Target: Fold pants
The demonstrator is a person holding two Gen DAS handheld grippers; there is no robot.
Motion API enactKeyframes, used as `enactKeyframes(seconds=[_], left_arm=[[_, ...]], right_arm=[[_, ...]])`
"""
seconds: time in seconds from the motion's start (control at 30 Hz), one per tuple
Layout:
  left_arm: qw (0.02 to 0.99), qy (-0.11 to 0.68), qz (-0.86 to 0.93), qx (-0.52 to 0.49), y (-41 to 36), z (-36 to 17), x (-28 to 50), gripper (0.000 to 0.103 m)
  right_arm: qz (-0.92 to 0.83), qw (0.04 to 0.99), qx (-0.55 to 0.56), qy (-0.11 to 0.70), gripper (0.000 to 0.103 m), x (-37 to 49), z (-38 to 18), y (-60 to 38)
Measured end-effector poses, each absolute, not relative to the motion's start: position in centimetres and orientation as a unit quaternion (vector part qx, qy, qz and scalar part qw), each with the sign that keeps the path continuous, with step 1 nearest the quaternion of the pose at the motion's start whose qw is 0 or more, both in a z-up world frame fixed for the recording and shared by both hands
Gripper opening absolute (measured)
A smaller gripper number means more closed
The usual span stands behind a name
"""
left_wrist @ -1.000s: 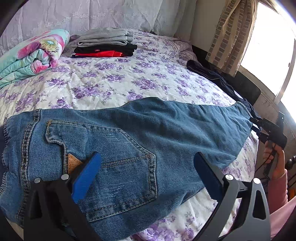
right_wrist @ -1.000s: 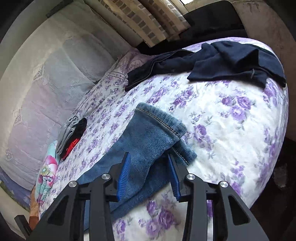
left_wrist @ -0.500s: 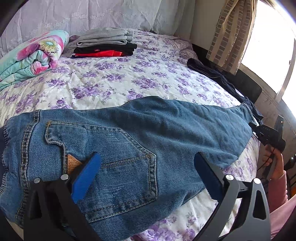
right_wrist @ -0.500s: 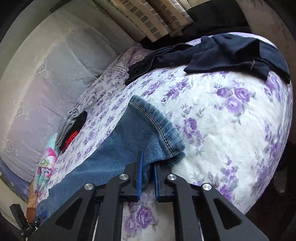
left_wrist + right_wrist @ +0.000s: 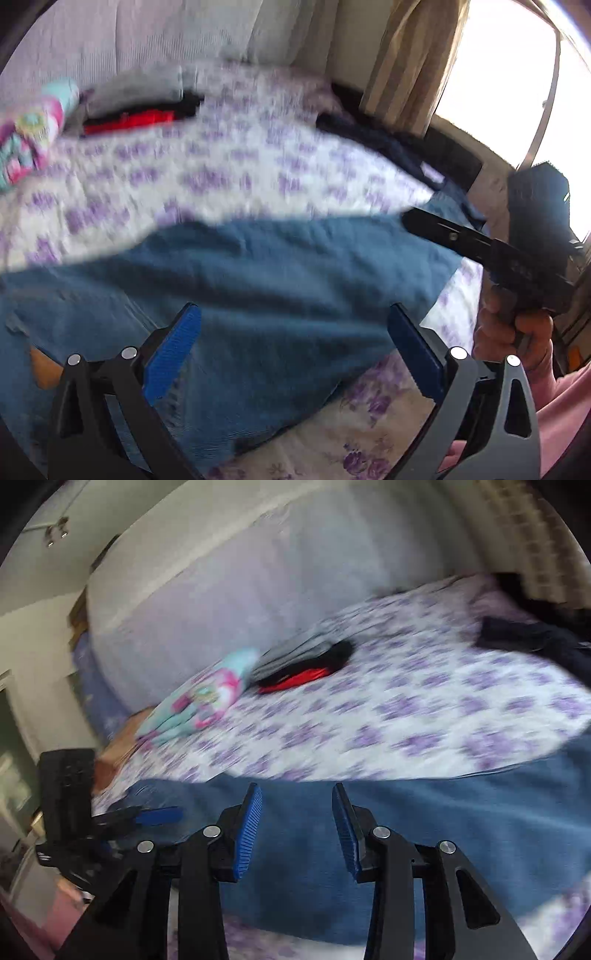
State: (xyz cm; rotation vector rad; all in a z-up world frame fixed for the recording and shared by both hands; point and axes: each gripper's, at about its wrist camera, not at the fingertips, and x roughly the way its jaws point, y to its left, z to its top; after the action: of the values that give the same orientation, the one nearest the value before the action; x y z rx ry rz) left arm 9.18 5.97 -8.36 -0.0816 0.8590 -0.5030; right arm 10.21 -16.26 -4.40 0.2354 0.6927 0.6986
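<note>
Jeans (image 5: 280, 280): blue denim pants, lying flat across the near edge of the bed (image 5: 236, 177); tan leather patch at the waist end, seen at the far left of the left wrist view. Both views blurred.

Left claw (image 5: 291, 354): blue pads set wide apart, hovering over the denim; nothing between the pads. Seen also in the right wrist view at the lower left, above the waist end of the jeans.

Right claw (image 5: 295, 830): blue pads apart, jaws having just opened; the denim lies beneath them, not pinched. In the left wrist view this claw reaches in from the right over the leg end of the jeans, carried by a hand (image 5: 513, 332) with a pink sleeve (image 5: 565, 406) below it.

Bedspread: white with purple flowers, covering the bed.

Folded clothes (image 5: 303, 661): stack of grey, black and red, at the far side of the bed, well apart from the jeans.

Rolled blanket (image 5: 199, 698): turquoise and pink floral, just beside the stack.

Dark garment (image 5: 532, 638): navy, loose, at the far right corner of the bed.

Curtain (image 5: 410, 62): beige, striped, next to a bright window (image 5: 506, 85).
</note>
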Motion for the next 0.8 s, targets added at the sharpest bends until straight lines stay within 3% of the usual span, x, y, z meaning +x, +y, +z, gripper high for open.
enactKeyframes(seconds=[0.1,0.2,0.3,0.33,0.37,0.47,0.57,0.67,0.7,0.77,0.8], left_arm=[[0.875,0.429,-0.222,-0.035,6.2,-10.2,8.6,0.098],[0.878,0.429,-0.21,-0.001,5.7,-10.4,7.9,0.098],[0.879,0.431,-0.202,0.021,5.1,-10.5,8.0,0.098],[0.879,0.431,-0.202,0.021,5.1,-10.6,8.0,0.098],[0.879,0.431,-0.203,0.019,5.4,-10.6,8.0,0.098],[0.88,0.429,-0.205,0.018,5.4,-10.6,8.0,0.098],[0.881,0.428,-0.2,0.026,5.2,-10.7,7.8,0.098],[0.882,0.426,-0.199,0.027,5.1,-10.7,7.7,0.098],[0.882,0.426,-0.198,0.027,5.1,-10.7,7.7,0.098],[0.882,0.428,-0.197,0.027,5.0,-10.6,7.7,0.098],[0.882,0.428,-0.197,0.026,5.0,-10.4,7.8,0.098]], right_arm=[[0.376,0.833,0.073,0.398,0.039,12.3,-6.6,-11.2],[0.384,0.824,0.045,0.414,0.035,13.5,-7.0,-11.7],[0.32,0.855,0.003,0.409,0.017,15.0,-6.7,-17.8],[0.293,0.861,0.016,0.416,0.004,16.2,-6.8,-21.8],[0.278,0.862,0.036,0.422,0.0,17.0,-6.8,-25.1],[0.231,0.871,0.073,0.428,0.0,17.9,-7.0,-33.9],[0.14,0.906,0.036,0.398,0.0,17.3,-5.9,-39.0],[0.08,0.922,0.068,0.372,0.0,16.2,-4.8,-41.8],[0.082,0.925,0.066,0.364,0.008,15.7,-4.5,-41.1],[0.144,0.926,0.023,0.347,0.008,14.5,-3.5,-37.3],[0.173,0.924,0.001,0.34,0.017,14.1,-3.2,-35.0]])
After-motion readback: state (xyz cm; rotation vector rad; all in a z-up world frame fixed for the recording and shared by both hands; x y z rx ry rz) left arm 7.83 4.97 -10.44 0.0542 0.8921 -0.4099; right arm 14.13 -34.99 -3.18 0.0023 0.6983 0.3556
